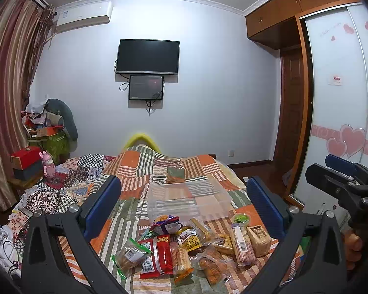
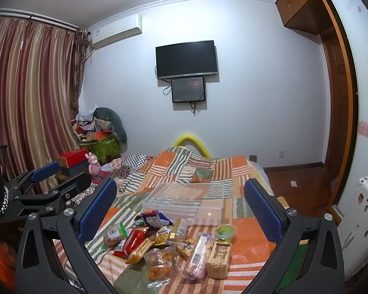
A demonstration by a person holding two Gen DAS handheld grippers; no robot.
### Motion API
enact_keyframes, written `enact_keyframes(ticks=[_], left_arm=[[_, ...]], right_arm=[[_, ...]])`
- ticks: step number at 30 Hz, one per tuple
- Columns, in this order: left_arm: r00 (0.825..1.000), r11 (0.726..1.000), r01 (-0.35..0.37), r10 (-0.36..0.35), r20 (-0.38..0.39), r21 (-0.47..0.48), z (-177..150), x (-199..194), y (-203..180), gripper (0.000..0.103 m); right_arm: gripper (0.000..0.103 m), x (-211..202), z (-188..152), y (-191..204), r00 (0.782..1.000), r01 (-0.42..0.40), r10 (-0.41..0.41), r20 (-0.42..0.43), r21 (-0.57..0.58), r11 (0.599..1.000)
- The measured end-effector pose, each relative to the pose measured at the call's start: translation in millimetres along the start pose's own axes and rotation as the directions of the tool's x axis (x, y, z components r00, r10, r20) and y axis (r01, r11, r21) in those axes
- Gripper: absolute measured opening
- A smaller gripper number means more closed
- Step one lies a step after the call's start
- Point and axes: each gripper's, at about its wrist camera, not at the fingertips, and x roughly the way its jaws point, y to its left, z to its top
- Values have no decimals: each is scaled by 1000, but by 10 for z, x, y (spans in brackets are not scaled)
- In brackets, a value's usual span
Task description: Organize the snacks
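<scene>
We hold both grippers level above a patchwork quilt [image 1: 144, 169], each one gaping wide and carrying nothing. Below and between the fingers of the left gripper [image 1: 184, 201] lies a loose heap of wrapped snacks [image 1: 184, 250], and just beyond the heap sits a clear plastic bin [image 1: 186, 198], which looks empty. The right gripper [image 2: 180, 203] frames the same pile from a little further right, with the bin [image 2: 184, 201] again just past it.

These packets look light and crinkly, and their film wrappers are probably slick; the biscuits and crackers inside would likely crush under a hard squeeze. We judge the long cracker sleeve [image 2: 198, 257] best taken across its middle, and the red packet [image 1: 159, 252] across its short width. The small green cup [image 2: 224, 231], lying near the right finger, looks stiffer and could be pinched at the rim.

Both tools point forward along the bed, side by side, well above the pile, with nothing yet touched.
</scene>
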Motion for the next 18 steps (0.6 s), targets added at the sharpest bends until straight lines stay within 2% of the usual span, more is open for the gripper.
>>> enact_keyframes(ticks=[18], left_arm=[[1000,1000,-3,3,4,-1,20,-11,1,103]], right_arm=[[103,-16,2,-5,1000,-4,4,8,1,1000]])
